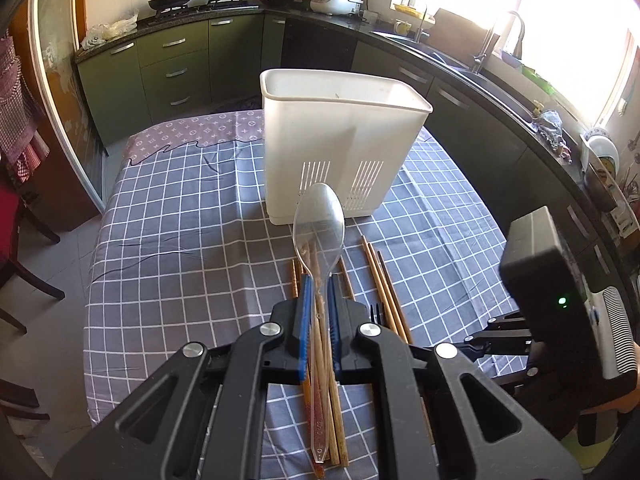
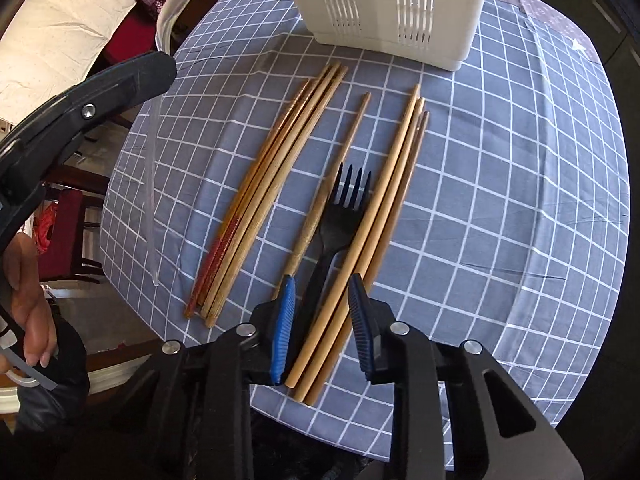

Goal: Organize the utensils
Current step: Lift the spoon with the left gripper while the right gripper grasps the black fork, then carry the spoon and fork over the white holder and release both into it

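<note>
My left gripper (image 1: pixel 319 284) is shut on the neck of a clear plastic spoon (image 1: pixel 319 224), held above the table with its bowl pointing at the white slotted utensil holder (image 1: pixel 340 136). My right gripper (image 2: pixel 322 284) points steeply down over a black plastic fork (image 2: pixel 344 208) lying among wooden chopsticks (image 2: pixel 384 200). The fork's handle and three chopsticks lie between its narrowed fingers. Cloth shows between them, so nothing is squeezed. A left bundle of chopsticks (image 2: pixel 276 184) and a single one (image 2: pixel 332 184) lie beside the fork. The holder (image 2: pixel 392 4) stands just beyond them.
A blue checked cloth (image 1: pixel 180 240) covers the table (image 2: pixel 520 200). Dark chairs (image 1: pixel 24 272) stand at its left side. Green kitchen cabinets (image 1: pixel 172 68) and a counter with a sink run behind. In the right wrist view, a hand (image 2: pixel 32 304) holds the left tool.
</note>
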`<move>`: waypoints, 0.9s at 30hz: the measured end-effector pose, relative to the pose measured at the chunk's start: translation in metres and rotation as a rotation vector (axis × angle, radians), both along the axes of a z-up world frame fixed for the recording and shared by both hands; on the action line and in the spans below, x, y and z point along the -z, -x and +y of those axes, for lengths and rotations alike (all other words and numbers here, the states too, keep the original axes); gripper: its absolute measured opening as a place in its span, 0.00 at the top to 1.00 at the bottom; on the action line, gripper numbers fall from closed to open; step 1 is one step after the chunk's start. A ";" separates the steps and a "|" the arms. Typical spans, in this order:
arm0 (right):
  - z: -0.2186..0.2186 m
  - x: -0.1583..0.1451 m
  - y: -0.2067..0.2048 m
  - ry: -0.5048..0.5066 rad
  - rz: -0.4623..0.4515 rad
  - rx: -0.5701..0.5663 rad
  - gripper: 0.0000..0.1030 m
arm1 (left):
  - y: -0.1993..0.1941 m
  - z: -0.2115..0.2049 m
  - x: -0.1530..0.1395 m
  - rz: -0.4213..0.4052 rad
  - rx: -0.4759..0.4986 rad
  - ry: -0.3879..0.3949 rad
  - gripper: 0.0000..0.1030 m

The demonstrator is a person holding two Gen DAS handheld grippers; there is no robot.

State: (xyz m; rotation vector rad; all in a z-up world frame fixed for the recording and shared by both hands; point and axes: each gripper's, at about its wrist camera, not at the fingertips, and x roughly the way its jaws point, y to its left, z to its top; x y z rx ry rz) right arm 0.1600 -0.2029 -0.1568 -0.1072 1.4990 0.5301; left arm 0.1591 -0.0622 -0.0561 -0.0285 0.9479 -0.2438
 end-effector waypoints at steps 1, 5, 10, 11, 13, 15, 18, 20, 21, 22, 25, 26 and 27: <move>0.002 0.002 0.000 0.015 0.001 0.004 0.78 | 0.001 0.000 0.000 -0.002 0.001 0.000 0.92; 0.009 0.011 0.000 0.033 0.031 0.023 0.82 | 0.001 0.002 0.000 -0.003 0.013 0.006 0.92; 0.015 0.017 0.000 0.052 0.042 0.040 0.86 | 0.001 0.005 0.001 -0.006 0.020 0.012 0.92; 0.016 0.017 0.000 0.059 0.041 0.043 0.86 | 0.001 0.005 0.001 -0.006 0.019 0.012 0.92; 0.017 0.021 -0.004 0.067 0.048 0.050 0.86 | 0.001 0.005 0.001 -0.004 0.024 0.012 0.92; 0.028 0.026 -0.006 0.087 0.046 0.056 0.86 | 0.001 0.005 0.002 -0.003 0.026 0.012 0.92; 0.035 0.027 -0.005 0.112 0.022 0.056 0.86 | 0.002 0.006 0.001 -0.007 0.027 0.015 0.92; 0.041 0.028 -0.004 0.126 -0.003 0.049 0.87 | 0.002 0.007 0.000 -0.012 0.025 0.019 0.92; 0.042 0.028 -0.003 0.121 -0.010 0.049 0.88 | 0.002 0.008 -0.001 -0.015 0.025 0.022 0.92; 0.044 0.028 -0.003 0.106 -0.014 0.052 0.89 | 0.003 0.008 -0.002 -0.017 0.024 0.025 0.92; 0.040 0.023 -0.002 0.038 -0.029 0.055 0.91 | 0.004 0.010 -0.011 -0.031 0.027 0.031 0.92; 0.035 0.019 -0.001 -0.001 -0.033 0.063 0.91 | 0.005 0.010 -0.015 -0.040 0.028 0.034 0.92; 0.032 0.014 -0.001 -0.038 -0.040 0.070 0.91 | 0.005 0.011 -0.021 -0.052 0.028 0.038 0.92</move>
